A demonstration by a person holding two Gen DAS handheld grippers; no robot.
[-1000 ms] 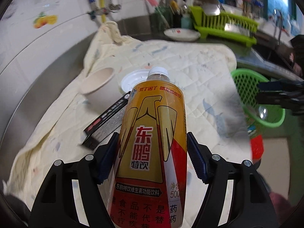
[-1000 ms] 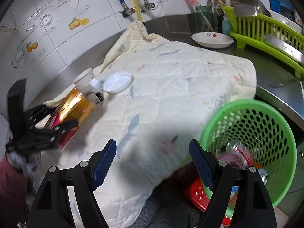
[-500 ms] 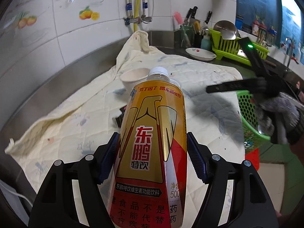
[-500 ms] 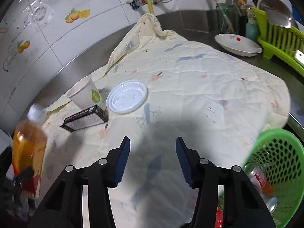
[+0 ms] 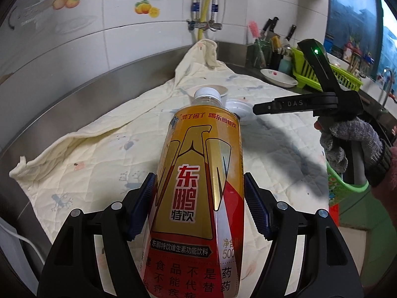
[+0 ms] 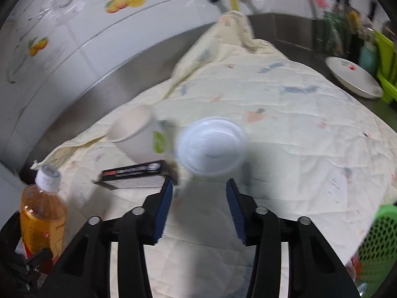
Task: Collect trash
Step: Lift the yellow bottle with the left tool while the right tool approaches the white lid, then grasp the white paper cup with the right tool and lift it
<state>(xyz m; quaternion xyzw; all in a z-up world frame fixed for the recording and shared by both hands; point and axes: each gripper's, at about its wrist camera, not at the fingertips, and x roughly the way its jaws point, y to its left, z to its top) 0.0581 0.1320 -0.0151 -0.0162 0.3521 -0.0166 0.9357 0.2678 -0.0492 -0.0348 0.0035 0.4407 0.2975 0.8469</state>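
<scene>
Your left gripper is clamped on the drink bottle, both blue pads pressed against its gold and red label, white cap pointing away from the camera. In the right wrist view the same bottle appears at the lower left, raised above the near corner of the quilted cloth.

Your right gripper is spread with nothing between its pads. It sits above the cloth, aimed at the white plastic lid, which lies flat on the cloth just beyond the fingertips. This view is motion-blurred, so fine detail is uncertain.

Remaining items on the cloth: a paper cup tipped on its side to the left of the lid, and a flat black box just in front of the cup, its right end near the left fingertip of your right gripper.

The green basket stands at the cloth's right edge, well apart from the bottle. A white dish rests on the steel counter beyond the cloth.
</scene>
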